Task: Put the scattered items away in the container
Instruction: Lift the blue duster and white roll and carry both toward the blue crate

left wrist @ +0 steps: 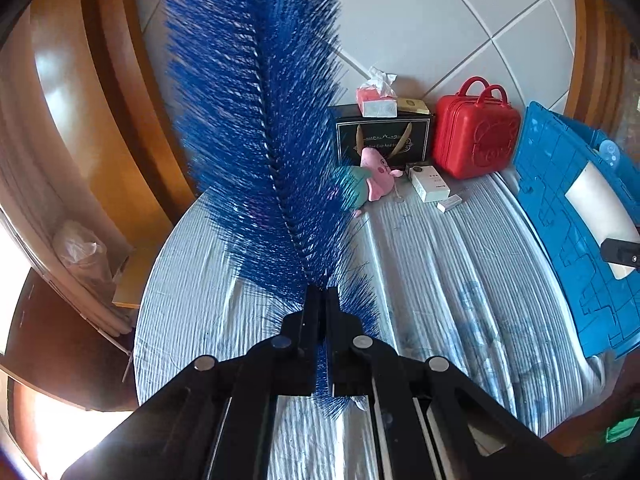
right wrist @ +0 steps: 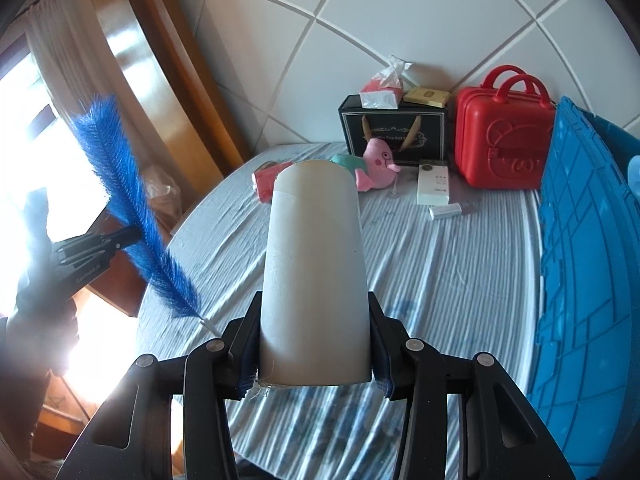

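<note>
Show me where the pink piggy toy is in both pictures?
Left wrist view: the pink piggy toy lies right of center, partly behind the blue brush held in the left gripper.
Right wrist view: it lies above center, just right of the white tube held by the right gripper.
Shared landmark: the red case, to the toy's right in both views.
</note>
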`<move>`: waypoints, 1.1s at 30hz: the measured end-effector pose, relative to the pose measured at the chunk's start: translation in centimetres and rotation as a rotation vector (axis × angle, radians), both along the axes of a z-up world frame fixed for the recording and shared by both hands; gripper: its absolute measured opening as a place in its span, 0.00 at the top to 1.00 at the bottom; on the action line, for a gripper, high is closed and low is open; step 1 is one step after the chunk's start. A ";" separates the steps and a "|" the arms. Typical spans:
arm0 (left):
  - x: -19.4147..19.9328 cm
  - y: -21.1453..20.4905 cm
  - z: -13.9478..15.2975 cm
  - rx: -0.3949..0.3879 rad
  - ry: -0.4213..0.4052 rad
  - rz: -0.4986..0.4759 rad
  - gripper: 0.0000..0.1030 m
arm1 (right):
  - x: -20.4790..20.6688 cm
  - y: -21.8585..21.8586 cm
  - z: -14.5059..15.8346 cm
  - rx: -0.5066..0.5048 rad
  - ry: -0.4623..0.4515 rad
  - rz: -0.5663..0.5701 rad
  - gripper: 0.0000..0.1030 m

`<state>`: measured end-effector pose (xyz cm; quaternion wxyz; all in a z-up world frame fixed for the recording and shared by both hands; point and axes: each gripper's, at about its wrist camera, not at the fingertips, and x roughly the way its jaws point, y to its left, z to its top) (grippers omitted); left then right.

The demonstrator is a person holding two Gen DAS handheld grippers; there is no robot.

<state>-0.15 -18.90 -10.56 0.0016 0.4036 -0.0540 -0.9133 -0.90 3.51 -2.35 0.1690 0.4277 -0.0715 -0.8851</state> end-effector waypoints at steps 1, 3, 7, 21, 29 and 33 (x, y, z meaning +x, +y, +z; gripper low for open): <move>0.1 0.3 0.3 -0.001 0.004 -0.002 0.98 | 0.2 0.2 0.0 -0.003 0.002 0.001 0.57; 0.1 0.9 1.0 -0.002 0.011 -0.007 0.98 | 0.3 0.7 0.1 -0.009 0.006 0.003 0.57; 0.0 2.2 2.4 -0.006 0.028 -0.016 0.98 | 0.4 1.5 0.5 -0.022 0.017 0.012 0.57; -0.9 8.1 6.7 -0.022 0.093 -0.041 0.98 | 0.9 5.4 3.9 -0.062 0.086 0.030 0.57; -1.7 12.8 9.4 -0.010 0.141 -0.104 0.98 | 1.6 8.2 6.1 -0.079 0.118 0.018 0.57; -2.0 15.2 11.4 -0.003 0.173 -0.144 0.98 | 2.3 9.8 7.4 -0.090 0.135 0.008 0.57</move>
